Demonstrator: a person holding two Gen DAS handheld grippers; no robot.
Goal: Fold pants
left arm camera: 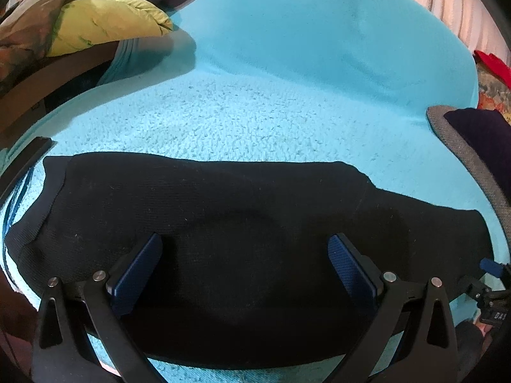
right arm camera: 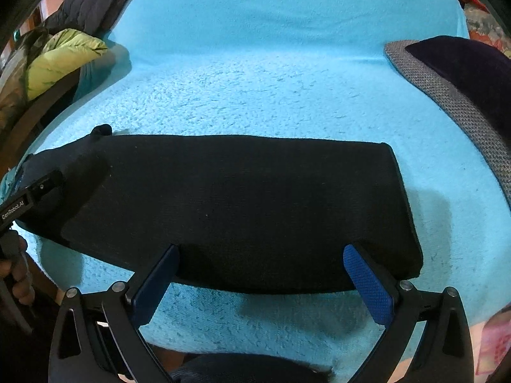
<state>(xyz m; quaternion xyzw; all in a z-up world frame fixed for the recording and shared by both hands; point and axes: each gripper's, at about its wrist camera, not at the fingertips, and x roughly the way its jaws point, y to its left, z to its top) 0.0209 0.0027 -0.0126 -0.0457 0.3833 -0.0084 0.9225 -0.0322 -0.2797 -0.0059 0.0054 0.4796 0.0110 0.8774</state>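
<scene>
Item: black pants (right arm camera: 236,204), lying flat as a long band across the turquoise blanket (right arm camera: 255,89), near its front edge. Knit cloth; I judge it soft, limp and light, likely to sag and drag on the fleece. I hold the left gripper (left arm camera: 244,265) over the band, jaws wide, gripping nothing. Right gripper (right arm camera: 260,274) likewise wide and empty at the band's near edge. Best hold, I judge: the end corners, pinching all layers.

Home, blanket-covered sofa (right arm camera: 287,63), piled jackets (left arm camera: 105,22), cushion (right arm camera: 472,73)
</scene>
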